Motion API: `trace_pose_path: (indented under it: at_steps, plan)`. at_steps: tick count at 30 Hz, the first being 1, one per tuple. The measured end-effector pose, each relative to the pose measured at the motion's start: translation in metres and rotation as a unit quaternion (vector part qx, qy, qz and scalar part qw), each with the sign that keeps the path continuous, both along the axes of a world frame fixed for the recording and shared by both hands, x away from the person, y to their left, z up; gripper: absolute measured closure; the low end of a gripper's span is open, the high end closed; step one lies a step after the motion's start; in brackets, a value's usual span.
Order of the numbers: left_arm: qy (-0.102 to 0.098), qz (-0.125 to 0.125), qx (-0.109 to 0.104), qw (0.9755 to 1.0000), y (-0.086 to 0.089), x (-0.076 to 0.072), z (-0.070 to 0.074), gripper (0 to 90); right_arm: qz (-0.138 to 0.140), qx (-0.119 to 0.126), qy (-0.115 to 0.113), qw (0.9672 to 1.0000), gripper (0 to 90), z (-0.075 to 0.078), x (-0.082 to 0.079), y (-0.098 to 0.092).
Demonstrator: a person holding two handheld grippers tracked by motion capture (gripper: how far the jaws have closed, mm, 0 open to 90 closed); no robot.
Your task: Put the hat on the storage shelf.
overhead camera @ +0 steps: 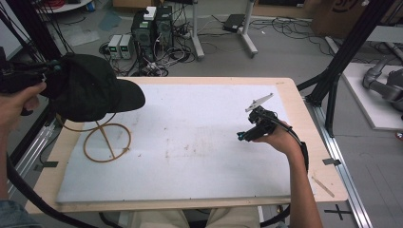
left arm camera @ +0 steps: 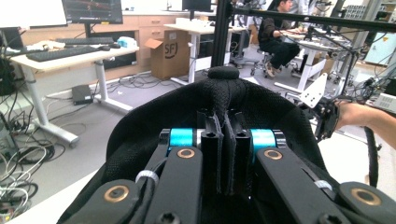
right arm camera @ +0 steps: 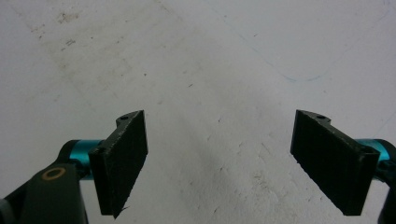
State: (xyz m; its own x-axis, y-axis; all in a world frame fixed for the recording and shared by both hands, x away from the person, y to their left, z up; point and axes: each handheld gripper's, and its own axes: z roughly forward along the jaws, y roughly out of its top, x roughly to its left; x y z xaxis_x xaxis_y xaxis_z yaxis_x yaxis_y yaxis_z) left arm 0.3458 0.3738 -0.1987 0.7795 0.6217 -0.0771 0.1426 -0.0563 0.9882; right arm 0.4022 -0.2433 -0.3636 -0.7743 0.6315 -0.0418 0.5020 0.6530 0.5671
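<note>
At the left edge of the worktop (overhead camera: 190, 190) our left tongs (left arm camera: 223, 154) are clenched on a black cap (overhead camera: 88, 88), pinching a fold of its fabric between the two pads. We hold the cap in the air above a wooden wire stand (overhead camera: 105, 140) with a ring base, the brim pointing toward the middle of the white mat. Well apart, near the right edge, our right tongs (right arm camera: 219, 158) hover over the bare mat, jaws spread wide and gripping nothing, a cable trailing back along the forearm.
</note>
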Motion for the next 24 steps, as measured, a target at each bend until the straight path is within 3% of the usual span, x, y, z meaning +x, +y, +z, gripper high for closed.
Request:
trace_pose_path:
  at_steps: [19, 24]
  plan:
    - [0.004, 0.014, -0.021, 0.9997, 0.037, -0.019, -0.04, 86.6, 0.001, -0.002, 0.001, 1.0, 18.6, -0.001, 0.0, 0.002]
    - [0.007, 0.016, -0.014, 0.9997, 0.04, -0.021, -0.048, 86.5, 0.001, -0.003, 0.005, 1.0, 18.6, -0.002, 0.0, 0.004]
